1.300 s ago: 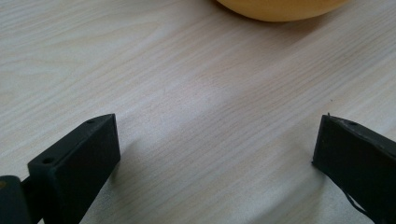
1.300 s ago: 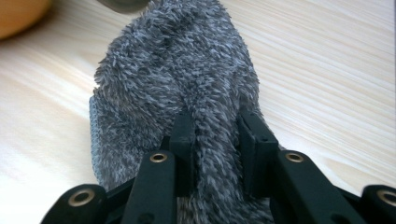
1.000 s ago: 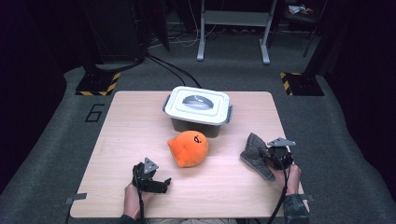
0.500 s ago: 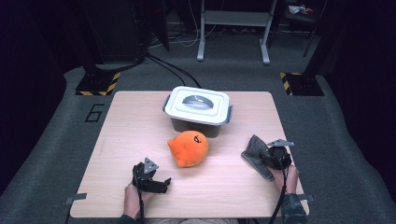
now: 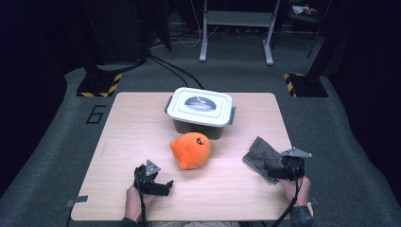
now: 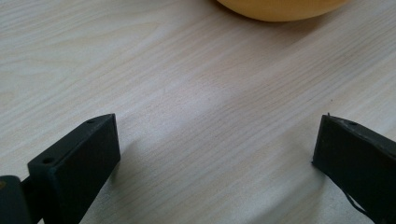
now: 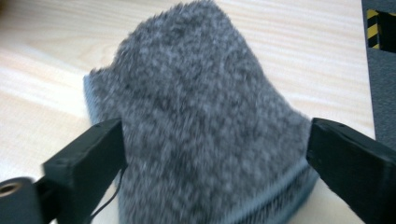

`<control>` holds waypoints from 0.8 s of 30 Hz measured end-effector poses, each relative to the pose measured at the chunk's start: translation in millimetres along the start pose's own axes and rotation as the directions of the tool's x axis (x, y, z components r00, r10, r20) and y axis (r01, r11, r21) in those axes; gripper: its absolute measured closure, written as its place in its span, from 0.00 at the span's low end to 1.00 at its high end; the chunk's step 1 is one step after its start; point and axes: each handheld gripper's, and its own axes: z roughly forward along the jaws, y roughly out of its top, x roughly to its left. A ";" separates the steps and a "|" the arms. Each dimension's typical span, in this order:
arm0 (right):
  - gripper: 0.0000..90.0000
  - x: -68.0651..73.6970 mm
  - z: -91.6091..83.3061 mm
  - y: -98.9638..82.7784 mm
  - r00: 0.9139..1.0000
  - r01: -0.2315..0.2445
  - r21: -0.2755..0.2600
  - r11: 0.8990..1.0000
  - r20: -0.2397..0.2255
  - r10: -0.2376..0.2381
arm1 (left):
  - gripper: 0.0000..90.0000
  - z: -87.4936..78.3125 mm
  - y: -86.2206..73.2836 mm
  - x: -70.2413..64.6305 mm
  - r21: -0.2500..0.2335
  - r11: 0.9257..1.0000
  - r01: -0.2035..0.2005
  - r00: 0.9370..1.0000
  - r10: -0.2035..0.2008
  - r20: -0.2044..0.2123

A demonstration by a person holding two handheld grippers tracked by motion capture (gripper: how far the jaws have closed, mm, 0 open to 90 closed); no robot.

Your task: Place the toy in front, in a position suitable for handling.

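A grey fuzzy cloth (image 5: pixel 262 153) lies on the right side of the wooden table (image 5: pixel 142 123). My right gripper (image 5: pixel 275 169) sits at its near edge. In the right gripper view the cloth (image 7: pixel 196 93) bulges up between the jaws of that gripper (image 7: pixel 215 135). The jaws have just been opening and now stand wide, loose on either side of it. An orange plush toy (image 5: pixel 191 150) rests mid-table. My left gripper (image 5: pixel 163 184) lies open on the table near the front left, its jaws (image 6: pixel 215 135) empty, with the plush (image 6: pixel 280 7) just beyond them.
A white lidded box (image 5: pixel 201 108) with a handle stands at the back of the table, just behind the plush. The table's right edge runs close to the cloth. Dark floor, cables and metal stand legs lie beyond the table.
The right hand has shifted a little toward the near edge. The cloth, earlier standing up in a peak, now sits lower on the table. The left gripper has kept still.
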 end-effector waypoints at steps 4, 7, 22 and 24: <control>0.00 0.3 -5.8 -10.7 1.000 -0.002 -0.005 1.000 -0.002 0.002 | 0.00 0.3 -0.2 -0.1 -0.004 1.000 0.008 1.000 -0.008 -0.007; 0.00 1.1 -9.6 -21.1 1.000 -0.004 -0.003 1.000 -0.007 0.004 | 0.00 0.0 0.0 0.2 0.000 1.000 0.012 1.000 -0.012 -0.002; 0.00 4.1 -8.1 -47.8 0.999 0.039 0.022 0.999 -0.010 -0.039 | 0.03 -14.3 29.0 -9.5 -0.083 0.996 0.033 0.999 -0.030 0.036; 0.00 4.4 -7.2 -47.5 0.999 0.043 0.024 0.999 -0.002 -0.043 | 0.03 -16.6 40.9 -12.8 -0.098 0.995 0.019 0.999 -0.016 0.039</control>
